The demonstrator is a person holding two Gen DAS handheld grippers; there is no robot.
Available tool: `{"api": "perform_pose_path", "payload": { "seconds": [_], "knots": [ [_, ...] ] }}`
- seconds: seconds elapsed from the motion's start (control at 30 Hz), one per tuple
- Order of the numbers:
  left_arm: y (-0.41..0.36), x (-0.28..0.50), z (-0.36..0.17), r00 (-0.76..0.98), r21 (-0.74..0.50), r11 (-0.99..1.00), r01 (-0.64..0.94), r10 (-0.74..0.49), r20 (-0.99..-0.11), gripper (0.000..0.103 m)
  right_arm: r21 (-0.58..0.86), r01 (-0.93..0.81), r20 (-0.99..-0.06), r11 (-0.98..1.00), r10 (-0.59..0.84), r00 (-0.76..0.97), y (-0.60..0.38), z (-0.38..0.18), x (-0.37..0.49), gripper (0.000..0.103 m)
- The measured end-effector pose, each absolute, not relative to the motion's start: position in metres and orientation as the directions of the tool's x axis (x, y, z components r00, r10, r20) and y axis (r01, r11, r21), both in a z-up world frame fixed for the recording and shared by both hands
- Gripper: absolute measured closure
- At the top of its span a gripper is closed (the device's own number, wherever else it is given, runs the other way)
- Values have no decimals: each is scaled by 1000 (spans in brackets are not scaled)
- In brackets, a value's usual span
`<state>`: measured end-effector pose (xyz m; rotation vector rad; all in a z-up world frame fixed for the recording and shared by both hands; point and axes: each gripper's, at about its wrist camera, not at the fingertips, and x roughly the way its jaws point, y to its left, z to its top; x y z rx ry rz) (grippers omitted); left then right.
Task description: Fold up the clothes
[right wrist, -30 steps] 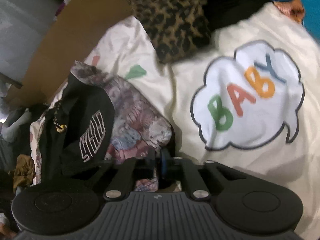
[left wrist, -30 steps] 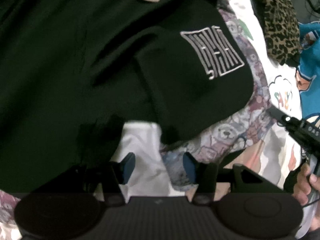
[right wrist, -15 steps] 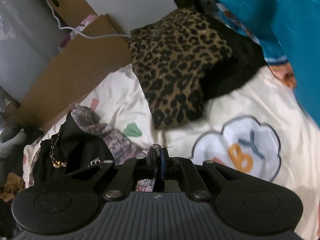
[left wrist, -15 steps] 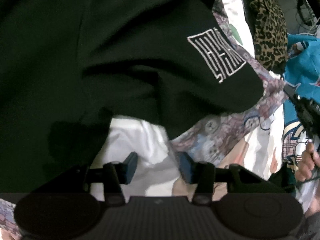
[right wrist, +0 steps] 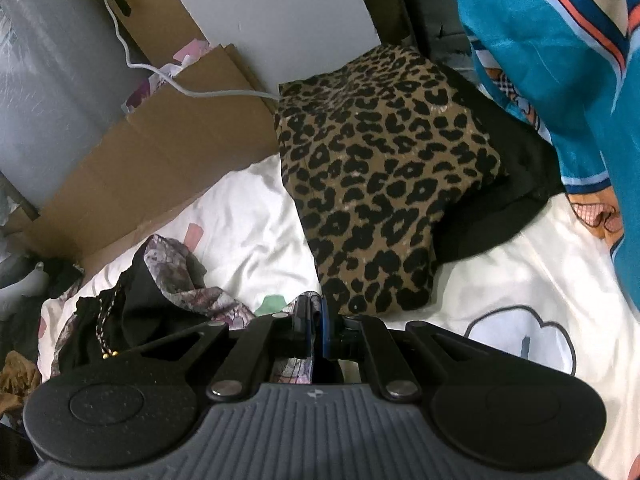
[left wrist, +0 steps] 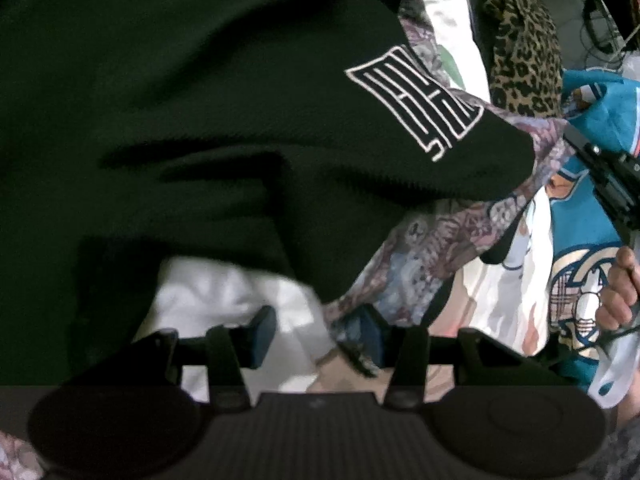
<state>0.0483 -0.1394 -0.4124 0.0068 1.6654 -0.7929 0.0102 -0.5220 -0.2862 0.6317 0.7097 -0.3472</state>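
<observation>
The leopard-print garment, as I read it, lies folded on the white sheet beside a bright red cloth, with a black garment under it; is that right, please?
Not quite: the cloth beside the leopard-print garment is teal blue, not red. The right wrist view shows it; the white sheet and black garment are as you say.

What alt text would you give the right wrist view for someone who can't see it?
The right gripper, jaws shut on a fold of floral fabric, hangs over a white printed bedsheet. A folded leopard-print garment lies ahead, cardboard to its left, teal fabric at right.
</observation>
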Motion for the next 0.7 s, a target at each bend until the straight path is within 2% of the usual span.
{"api": "perform_pose_path", "payload": {
  "seconds": [0.33,0.4,0.47,0.53,0.7],
  "knots": [
    [-132,41,-407,-293,-514,742,429,-424,-857,54,405,494,-701,770,-86,708,-525,-288,26,100],
    [-133,39,-406,-287,-512,735,444,-425,-859,60,415,501,-701,760,-84,708,-526,-290,26,100],
    [-134,37,-404,-275,-504,730,462,-422,-864,91,428,508,-702,748,-80,708,-527,-292,24,100],
    [-135,36,-402,-284,-518,722,459,-434,-855,96,437,510,-701,741,-74,709,-526,-293,19,100],
    [-128,33,-382,-294,-551,694,464,-466,-834,98,459,508,-702,729,-54,710,-522,-291,5,100]
  ]
}}
